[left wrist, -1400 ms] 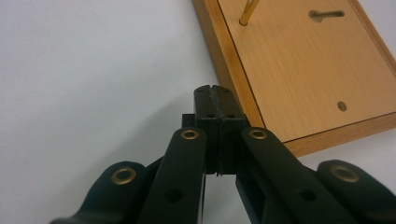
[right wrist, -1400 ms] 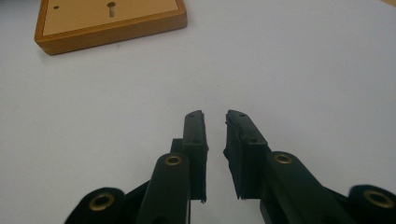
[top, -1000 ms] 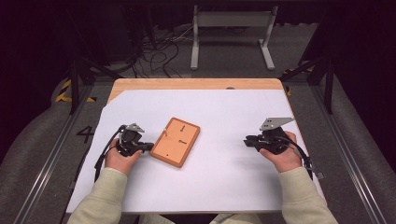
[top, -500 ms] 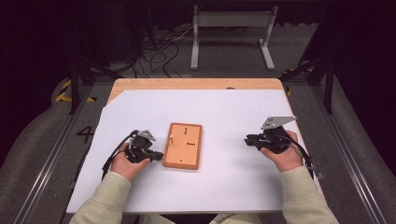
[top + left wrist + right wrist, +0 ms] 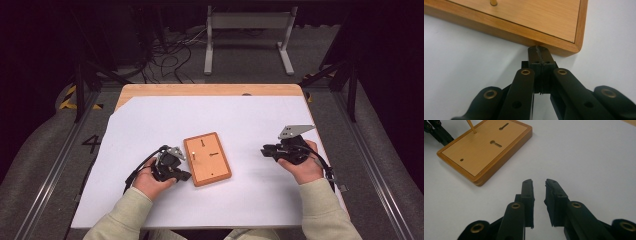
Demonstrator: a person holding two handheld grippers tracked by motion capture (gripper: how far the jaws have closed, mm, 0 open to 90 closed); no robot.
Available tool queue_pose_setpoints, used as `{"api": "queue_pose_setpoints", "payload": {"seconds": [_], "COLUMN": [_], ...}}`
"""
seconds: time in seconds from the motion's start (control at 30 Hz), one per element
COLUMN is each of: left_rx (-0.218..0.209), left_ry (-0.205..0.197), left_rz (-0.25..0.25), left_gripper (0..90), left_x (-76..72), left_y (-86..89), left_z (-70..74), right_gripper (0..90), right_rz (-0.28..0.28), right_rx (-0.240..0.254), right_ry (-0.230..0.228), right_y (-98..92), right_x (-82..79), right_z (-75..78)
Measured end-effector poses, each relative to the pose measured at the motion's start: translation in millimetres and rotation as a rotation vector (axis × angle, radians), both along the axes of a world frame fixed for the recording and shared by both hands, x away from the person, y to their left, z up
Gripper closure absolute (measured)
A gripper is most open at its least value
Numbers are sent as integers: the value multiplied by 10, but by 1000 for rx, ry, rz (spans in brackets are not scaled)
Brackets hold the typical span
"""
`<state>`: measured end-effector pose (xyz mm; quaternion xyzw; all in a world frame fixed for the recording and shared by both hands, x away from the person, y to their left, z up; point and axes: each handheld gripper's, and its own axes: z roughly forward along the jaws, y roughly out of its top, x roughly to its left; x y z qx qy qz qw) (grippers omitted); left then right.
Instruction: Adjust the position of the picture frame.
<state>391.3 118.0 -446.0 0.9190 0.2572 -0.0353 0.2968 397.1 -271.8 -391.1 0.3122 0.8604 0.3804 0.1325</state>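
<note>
Board (image 5: 207,158) of solid wood, lying flat mid-surface (image 5: 260,210), looks stiff, fairly heavy and smooth-topped, best gripped across a thick edge; the left tool (image 5: 539,51), pressed together, touches its side near a corner, while the right tool (image 5: 539,183) rests slightly apart nearby.

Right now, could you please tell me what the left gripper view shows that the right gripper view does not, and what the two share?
The left gripper view alone shows the left tongs shut, their tips pressed against the side edge of the wooden board near a corner. The right gripper view alone shows the right tongs slightly open above the white table cover, away from the board, plus two keyhole slots and a small hole in the board's top. Both share the board, its thin upright peg and the white cover.
</note>
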Motion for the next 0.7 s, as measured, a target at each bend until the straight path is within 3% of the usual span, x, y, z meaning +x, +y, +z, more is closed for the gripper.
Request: {"api": "queue_pose_setpoints", "payload": {"seconds": [0.43,0.57,0.7], "left_rx": [-40,-43,-77], "left_ry": [-27,-26,-41], "left_rz": [-33,-29,2], "left_gripper": [899,899,899], "left_x": [-83,-87,-59], "left_y": [-341,-357,-239], "left_z": [-32,-28,47], "right_gripper": [765,766,780], "right_rz": [8,7,12], "right_rx": [-8,-8,-5], "right_ry": [9,11,18], "right_y": [55,65,130], "right_x": [5,7,23], "right_z": [-20,-23,-26]}}
